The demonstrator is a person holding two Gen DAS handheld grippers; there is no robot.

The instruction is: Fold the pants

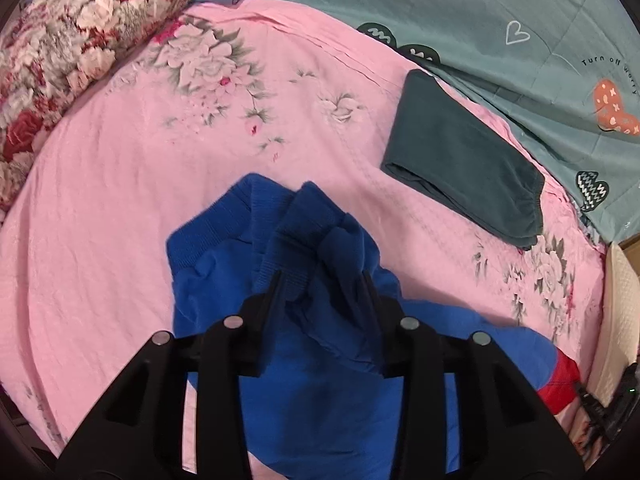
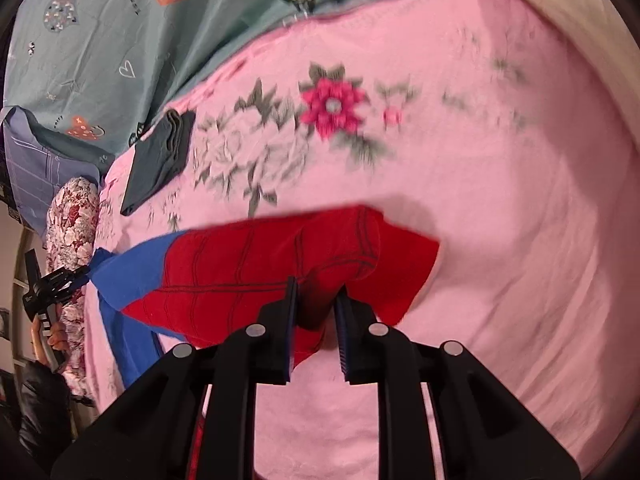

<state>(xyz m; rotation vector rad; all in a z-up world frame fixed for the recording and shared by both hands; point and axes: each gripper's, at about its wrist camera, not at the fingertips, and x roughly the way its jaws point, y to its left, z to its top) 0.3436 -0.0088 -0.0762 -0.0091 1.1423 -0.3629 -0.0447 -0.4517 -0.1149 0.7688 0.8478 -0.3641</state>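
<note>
**Two grippers hold one pair of blue-and-red pants over the pink bed**

Two ends of the pants are pinched at once. In the left wrist view, a floral bolster pillow (image 1: 72,36) lies at ten o'clock along the edge of the pink flowered bed sheet (image 1: 120,208). At the centre, toward six o'clock, the left gripper (image 1: 322,280) has its jaws closed on bunched blue fabric of the pants (image 1: 280,360), near the ribbed cuffs, which fan out at twelve o'clock from the jaws. A red part of the same garment shows at four o'clock. A folded dark green garment (image 1: 460,160) lies flat on the sheet at two o'clock, well apart from the pants, beside a teal quilt (image 1: 500,12) printed with hearts.

In the right wrist view, the quilt sits at eleven o'clock and the dark garment at nine to ten o'clock. The right gripper (image 2: 316,300) at six o'clock grips the red section of the pants, jaws nearly shut on a fold; the blue part trails away toward nine o'clock, toward the left gripper at the frame's edge.
</note>
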